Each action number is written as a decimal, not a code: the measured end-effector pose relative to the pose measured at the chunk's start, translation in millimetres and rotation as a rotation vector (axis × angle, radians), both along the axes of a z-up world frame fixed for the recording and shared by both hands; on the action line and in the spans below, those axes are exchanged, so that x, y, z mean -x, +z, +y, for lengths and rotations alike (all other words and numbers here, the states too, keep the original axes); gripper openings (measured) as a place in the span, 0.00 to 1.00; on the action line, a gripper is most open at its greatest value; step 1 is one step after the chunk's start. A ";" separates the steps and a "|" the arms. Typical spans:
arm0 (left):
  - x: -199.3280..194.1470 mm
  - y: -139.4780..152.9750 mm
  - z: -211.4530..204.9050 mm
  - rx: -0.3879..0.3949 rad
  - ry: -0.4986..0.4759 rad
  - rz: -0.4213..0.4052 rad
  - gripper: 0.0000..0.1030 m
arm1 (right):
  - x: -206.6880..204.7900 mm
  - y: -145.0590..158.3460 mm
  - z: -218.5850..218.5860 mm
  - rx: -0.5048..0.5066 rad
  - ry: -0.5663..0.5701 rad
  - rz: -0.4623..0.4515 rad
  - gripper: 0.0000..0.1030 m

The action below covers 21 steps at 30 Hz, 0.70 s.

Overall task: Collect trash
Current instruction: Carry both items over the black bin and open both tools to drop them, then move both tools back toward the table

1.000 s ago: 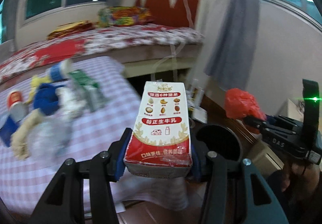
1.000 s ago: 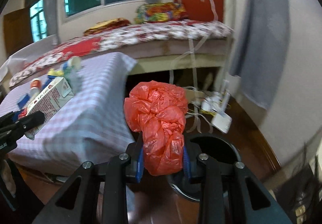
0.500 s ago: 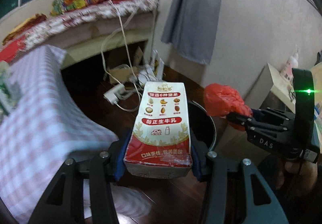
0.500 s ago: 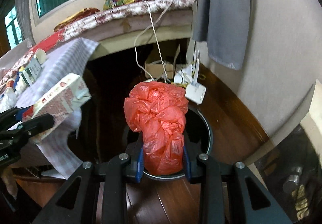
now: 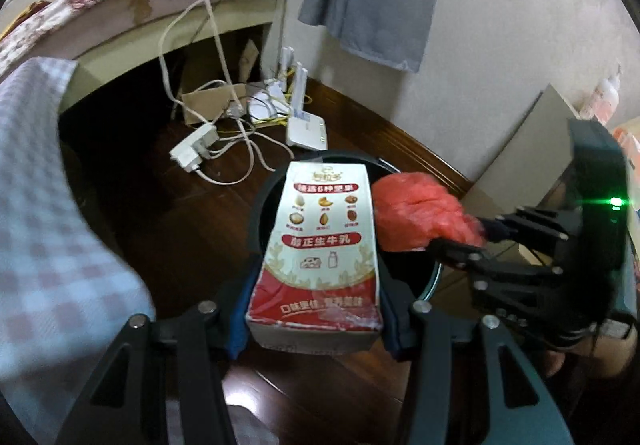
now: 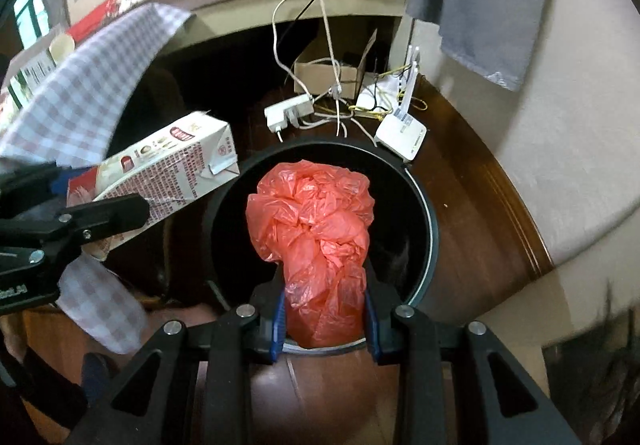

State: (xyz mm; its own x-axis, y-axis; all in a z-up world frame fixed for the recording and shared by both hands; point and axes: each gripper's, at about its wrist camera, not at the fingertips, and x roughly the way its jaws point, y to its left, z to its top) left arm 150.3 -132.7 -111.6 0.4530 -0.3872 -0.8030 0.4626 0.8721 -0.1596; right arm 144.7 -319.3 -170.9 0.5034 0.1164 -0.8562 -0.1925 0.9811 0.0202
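Deposit step in hand: milk carton (image 5: pixel 320 245) clamped in left gripper (image 5: pixel 316 329), red plastic bag (image 6: pixel 316 241) in right gripper (image 6: pixel 324 325), both held over the black bin (image 6: pixel 424 213), carton at its nine o'clock rim; release is judged next.

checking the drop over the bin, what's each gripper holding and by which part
Left gripper: milk carton, clamped by its bottom end. Right gripper: crumpled red plastic bag, pinched at its lower, narrower end. Both sit above the black bin.
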 end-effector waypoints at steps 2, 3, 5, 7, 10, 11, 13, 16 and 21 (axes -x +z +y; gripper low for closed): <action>-4.7 -4.8 -7.8 -0.015 -0.016 0.004 0.58 | -14.1 -15.9 -2.5 0.020 0.031 0.044 0.49; -8.4 -7.7 -9.6 -0.032 -0.007 0.013 0.71 | -18.8 -23.9 -4.3 0.047 0.027 0.058 0.62; -12.1 -11.5 -8.9 -0.066 0.034 0.029 0.81 | -24.7 -38.9 -12.6 0.097 -0.007 0.094 0.94; -9.7 -9.2 -5.0 -0.064 0.060 0.026 0.81 | -24.9 -43.0 -23.7 0.079 -0.053 0.121 0.94; -2.6 -4.0 -2.8 -0.086 0.066 -0.010 0.98 | -18.4 -35.8 -32.3 0.065 -0.088 0.104 0.94; 1.0 -1.5 -2.1 -0.096 0.074 -0.025 0.99 | -16.0 -29.7 -34.1 0.061 -0.097 0.082 0.94; 4.6 1.9 -1.6 -0.103 0.079 -0.043 0.99 | -11.8 -22.3 -33.6 0.062 -0.118 0.060 0.97; 9.7 8.1 -1.2 -0.106 0.097 -0.060 0.99 | -9.0 -10.9 -35.7 0.054 -0.143 0.029 1.00; 18.0 23.4 0.7 -0.128 0.114 -0.102 0.99 | 3.4 19.1 -33.8 0.024 -0.168 -0.060 1.00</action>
